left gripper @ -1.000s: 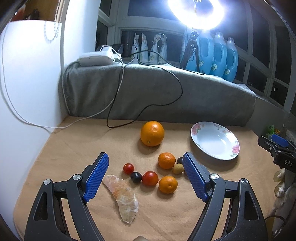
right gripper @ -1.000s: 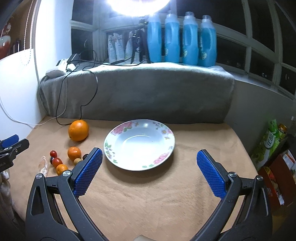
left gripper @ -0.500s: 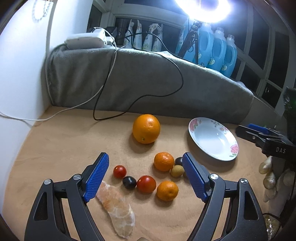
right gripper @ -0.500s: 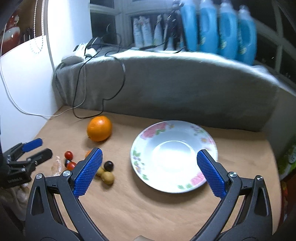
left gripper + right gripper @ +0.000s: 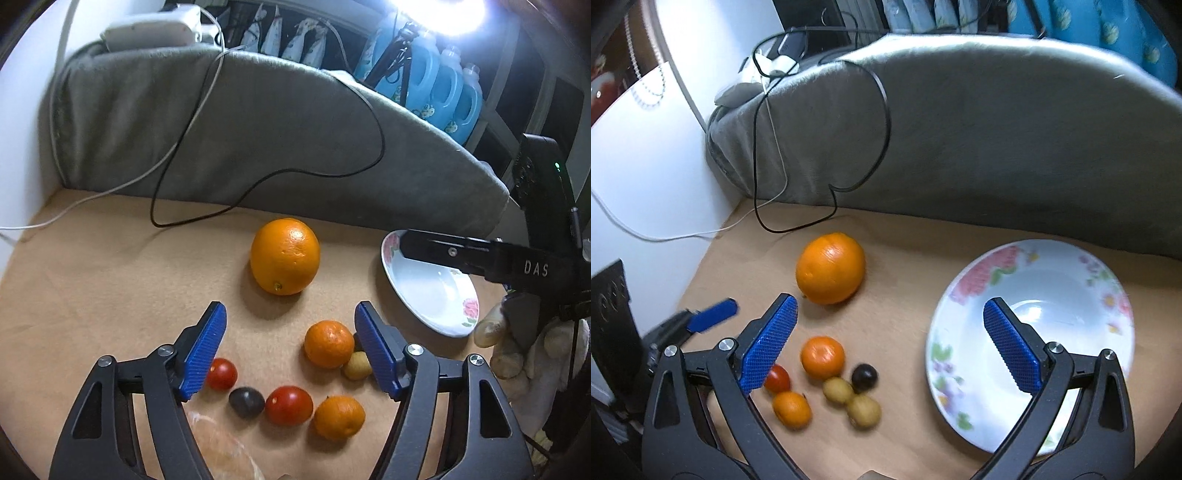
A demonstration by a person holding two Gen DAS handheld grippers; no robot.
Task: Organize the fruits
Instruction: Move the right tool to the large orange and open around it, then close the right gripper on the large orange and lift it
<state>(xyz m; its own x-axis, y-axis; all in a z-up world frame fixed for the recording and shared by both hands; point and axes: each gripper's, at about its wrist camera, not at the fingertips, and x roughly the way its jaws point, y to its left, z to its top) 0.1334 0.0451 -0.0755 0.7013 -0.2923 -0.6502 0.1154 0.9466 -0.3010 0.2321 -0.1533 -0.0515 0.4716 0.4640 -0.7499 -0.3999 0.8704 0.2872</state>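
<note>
The left gripper (image 5: pixel 290 332) is hanging above a cluster of small fruit on the tan counter (image 5: pixel 92 280), its jaws closing but still released, with nothing pressed between the blue pads. Seen from the left wrist, a small mandarin (image 5: pixel 328 344) is lying between the jaws toward the right pad, touching a yellowish grape (image 5: pixel 357 365) that is sitting just beside that pad. Nearer in, a small red tomato (image 5: pixel 221 373) is peeking out from behind the left pad, with a dark grape (image 5: pixel 246 401), a larger red tomato (image 5: pixel 289 405) and a 2nd mandarin (image 5: pixel 339 417) lying in a row to its right. A peeled citrus segment (image 5: pixel 221 443) is partly showing at the near edge, blurred. The large orange (image 5: pixel 284 256) is sitting farther out, apart from the cluster and beyond the jaw tips.

The right gripper (image 5: pixel 888 343) is hovering with its jaws released and wide, gripping nothing. Its right pad is hanging over the white floral plate (image 5: pixel 1071 266), which is lying empty at the right of the counter, while its left pad is standing over the left of the fruit cluster. In this view 2 yellowish grapes are lying side by side and touching.

A gray cloth (image 5: pixel 258 140) is covering the ledge at the far side, with a black cable (image 5: pixel 266 177) draping down it onto the counter.
</note>
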